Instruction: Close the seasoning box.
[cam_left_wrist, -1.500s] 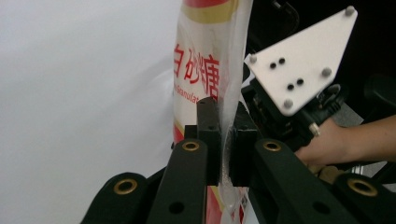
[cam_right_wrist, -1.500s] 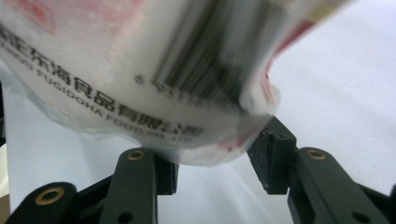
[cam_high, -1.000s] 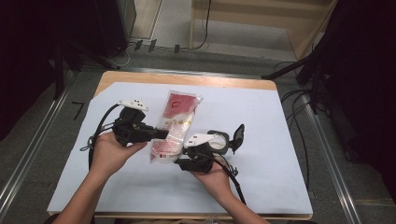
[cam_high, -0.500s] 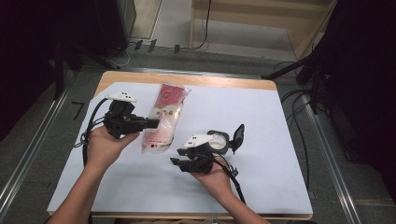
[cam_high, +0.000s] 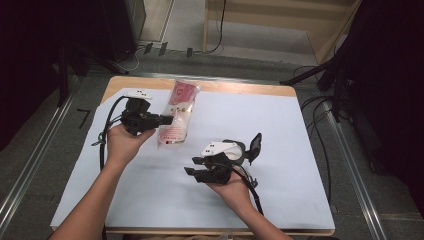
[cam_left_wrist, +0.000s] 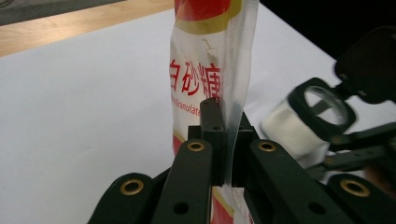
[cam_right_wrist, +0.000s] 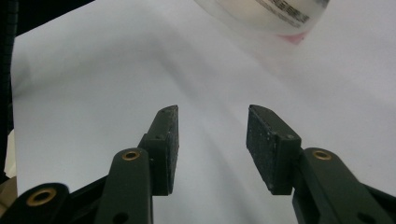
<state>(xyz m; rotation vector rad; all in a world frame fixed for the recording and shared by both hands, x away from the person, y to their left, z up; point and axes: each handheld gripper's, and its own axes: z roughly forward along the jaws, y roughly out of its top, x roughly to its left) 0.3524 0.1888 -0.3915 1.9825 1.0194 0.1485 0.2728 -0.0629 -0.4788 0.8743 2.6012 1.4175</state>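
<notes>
The left claw (cam_high: 167, 120) is clamped shut on the edge of the sugar bag (cam_high: 176, 116), which lies on the white surface (cam_high: 290, 145) toward its far left side. The right claw (cam_high: 192, 166) sits nearer the front with nothing between its pads; its jaws, partly apart, have just been opening.

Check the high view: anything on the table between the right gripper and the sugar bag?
Nothing: bare white table cover lies between the open right gripper and the sugar bag, which the left gripper holds.
</notes>
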